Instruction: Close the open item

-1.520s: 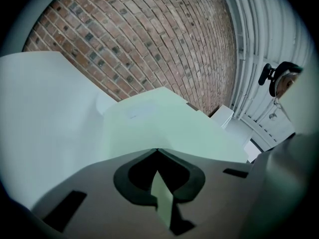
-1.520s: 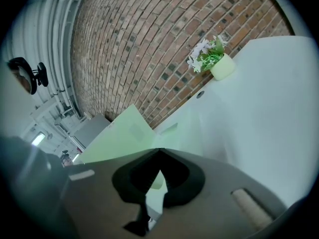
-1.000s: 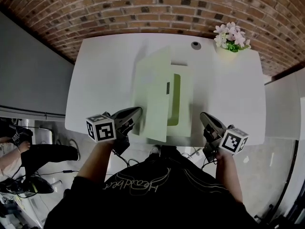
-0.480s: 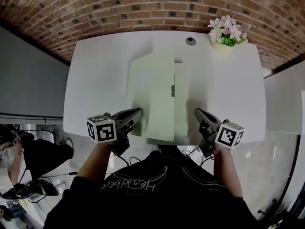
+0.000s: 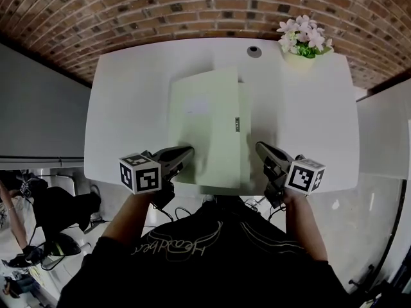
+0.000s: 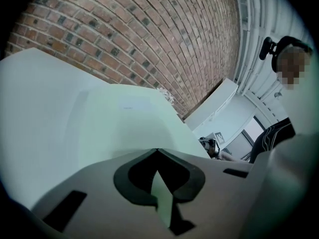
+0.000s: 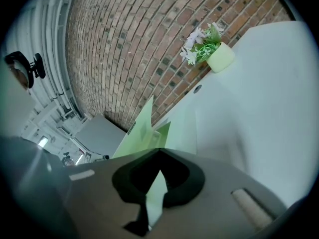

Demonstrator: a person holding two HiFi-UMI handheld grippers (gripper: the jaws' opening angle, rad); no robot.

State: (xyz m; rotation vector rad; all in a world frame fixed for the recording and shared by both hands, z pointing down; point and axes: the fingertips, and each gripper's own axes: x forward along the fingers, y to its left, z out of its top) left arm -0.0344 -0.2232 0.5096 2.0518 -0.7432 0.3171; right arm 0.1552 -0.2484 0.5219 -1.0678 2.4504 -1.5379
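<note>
A pale green folder [image 5: 205,127] lies in the middle of the white table [image 5: 128,108]. Its cover is hinged on the left and leans low over the base, leaving a narrow strip of the base's right side showing. My left gripper [image 5: 186,151] is at the front left corner, shut on the cover's [image 6: 124,118] front edge, and a green sliver shows between the jaws. My right gripper [image 5: 260,147] is at the front right corner, shut on the base's thin edge. In the right gripper view the cover [image 7: 142,126] still slants up.
A small pot of pink and white flowers [image 5: 302,40] stands at the table's far right corner, beside a round cable hole [image 5: 254,51]. A brick wall runs behind the table. The table's front edge lies just under both grippers, and another person sits off to the side [image 6: 279,128].
The cover has swung from nearly upright down to the right, hiding the green inside. Both grippers kept their places at the front corners.
</note>
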